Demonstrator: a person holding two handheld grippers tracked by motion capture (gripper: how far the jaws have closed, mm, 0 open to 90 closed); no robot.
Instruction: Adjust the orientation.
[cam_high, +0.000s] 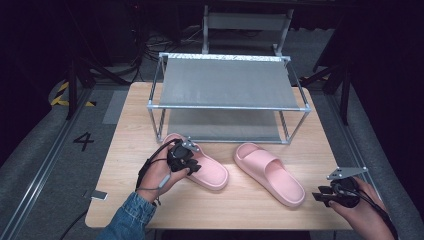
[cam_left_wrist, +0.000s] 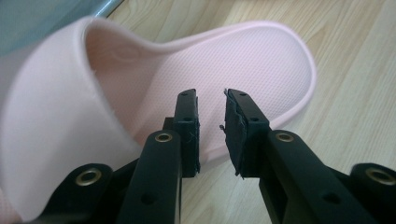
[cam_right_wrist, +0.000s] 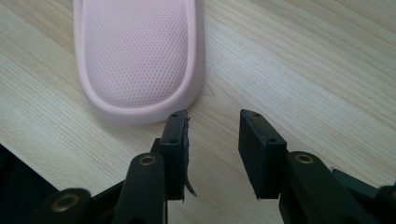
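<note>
The left hand (cam_high: 159, 176), in a denim sleeve, reaches up from six o'clock and tips the left gripper (cam_high: 186, 161) down over the left pink foam slide sandal (cam_high: 212, 172). In the left gripper view its black jaws stand narrow over the sandal's near edge (cam_left_wrist: 233, 79), apparently gripping nothing, though contact is hard to judge. The right hand (cam_high: 362, 207) rests at four o'clock; the right gripper (cam_right_wrist: 212, 140) is half open over bare wooden table (cam_right_wrist: 303, 70), just beside the second pink slide sandal (cam_high: 272, 172). At twelve o'clock the metal-framed two-tier shoe rack (cam_high: 227, 82) stands, grey fabric shelves bare.
</note>
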